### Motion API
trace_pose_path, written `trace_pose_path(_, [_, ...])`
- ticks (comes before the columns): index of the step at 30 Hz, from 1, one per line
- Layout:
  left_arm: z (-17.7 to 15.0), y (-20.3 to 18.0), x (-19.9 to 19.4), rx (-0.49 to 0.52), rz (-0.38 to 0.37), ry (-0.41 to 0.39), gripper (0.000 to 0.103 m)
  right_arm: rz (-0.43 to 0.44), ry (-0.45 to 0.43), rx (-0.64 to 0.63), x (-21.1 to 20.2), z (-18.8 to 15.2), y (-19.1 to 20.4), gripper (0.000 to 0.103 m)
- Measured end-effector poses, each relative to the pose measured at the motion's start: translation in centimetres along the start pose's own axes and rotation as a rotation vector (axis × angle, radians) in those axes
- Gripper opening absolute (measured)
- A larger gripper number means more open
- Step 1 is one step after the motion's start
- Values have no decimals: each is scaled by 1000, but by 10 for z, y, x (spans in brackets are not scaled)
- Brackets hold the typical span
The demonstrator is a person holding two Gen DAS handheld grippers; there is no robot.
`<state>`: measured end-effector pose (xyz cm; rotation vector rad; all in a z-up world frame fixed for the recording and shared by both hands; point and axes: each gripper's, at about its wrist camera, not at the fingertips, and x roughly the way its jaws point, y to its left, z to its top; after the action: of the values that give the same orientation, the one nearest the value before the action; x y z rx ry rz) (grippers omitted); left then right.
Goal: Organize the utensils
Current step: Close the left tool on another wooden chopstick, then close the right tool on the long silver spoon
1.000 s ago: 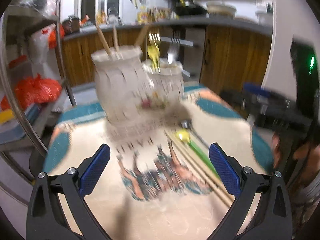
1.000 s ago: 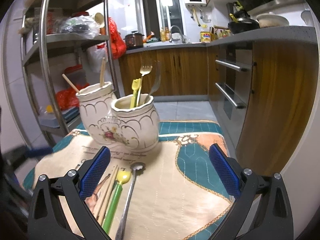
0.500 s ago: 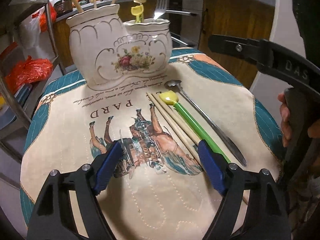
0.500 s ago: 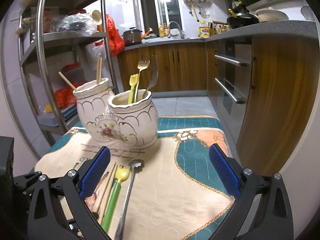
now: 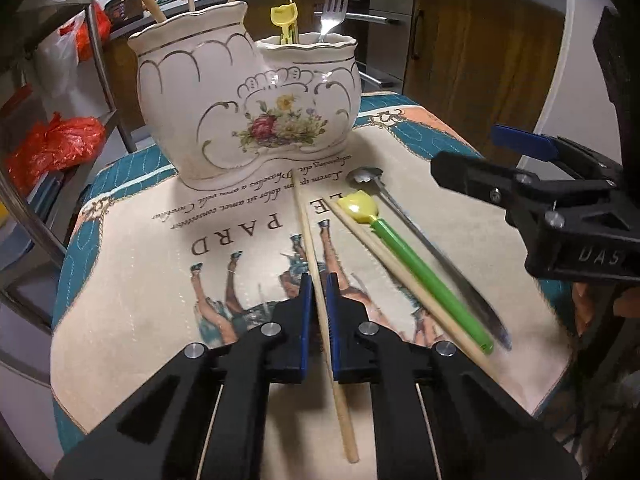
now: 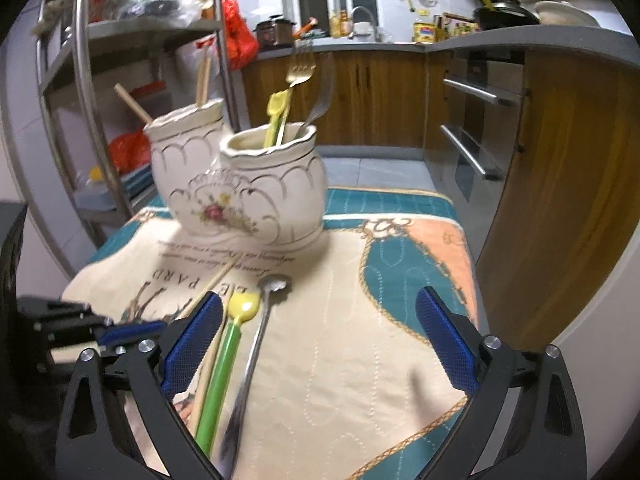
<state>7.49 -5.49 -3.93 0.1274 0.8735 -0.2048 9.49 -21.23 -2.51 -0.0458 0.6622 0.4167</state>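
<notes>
My left gripper [image 5: 316,288] is shut on a wooden chopstick [image 5: 310,236] whose tip points toward the white floral double-pot holder [image 5: 248,92]. A second chopstick [image 5: 384,256], a green-handled yellow spoon [image 5: 404,252] and a metal spoon [image 5: 424,236] lie on the printed mat to its right. The holder's left pot has chopsticks, its right pot forks and a yellow utensil. My right gripper [image 6: 318,336] is open and empty over the mat, above the green spoon [image 6: 224,360] and metal spoon [image 6: 256,344]. The holder shows in the right wrist view [image 6: 240,184].
The mat [image 5: 132,280] covers a small table. A metal shelf rack [image 6: 92,92] with bags stands to the left. Wooden kitchen cabinets [image 6: 568,184] stand to the right and behind.
My left gripper has closed on one chopstick and swung it apart from the other one. My right gripper has moved down and closer over the spoons.
</notes>
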Motion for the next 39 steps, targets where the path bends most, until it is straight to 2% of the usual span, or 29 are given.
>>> trace_pose_path(1, [0, 1, 0, 19, 10, -1, 5, 4, 6, -10, 1, 0, 2, 92])
trace_pose_path(3, [-2, 5, -2, 52, 15, -4, 5, 9, 26, -37, 4, -1, 8, 75])
trace_pose_path(12, [-6, 17, -6, 50, -20, -10, 5, 46, 122, -85, 18, -4, 26, 36])
trace_pose_path(15, [-6, 17, -8, 49, -43, -15, 5, 41, 160, -71, 27, -4, 28, 29])
trace_pose_path(20, [-7, 16, -7, 49, -69, -23, 5, 48, 210, -28, 39, -4, 26, 22])
trace_pose_path(25, [-7, 20, -6, 40, -97, -35, 6, 47, 227, 4, 50, 4, 25, 22])
trace_pose_path(28, [-6, 23, -3, 25, -130, -45, 12, 62, 230, 27, 56, 8, 25, 21])
trace_pose_path(30, [-9, 25, -4, 27, -136, -54, 12, 83, 238, 37, 59, 10, 24, 6])
trace_pose_path(32, [-10, 26, -3, 32, -141, -61, 11, 101, 242, 51, 60, 10, 22, 5])
trace_pose_path(34, [-10, 28, -3, 37, -137, -69, 5, 107, 238, 56, 59, 11, 21, 4])
trace_pose_path(39, [-12, 34, -6, 26, -163, -90, 5, 107, 163, 36, 41, 11, 23, 4])
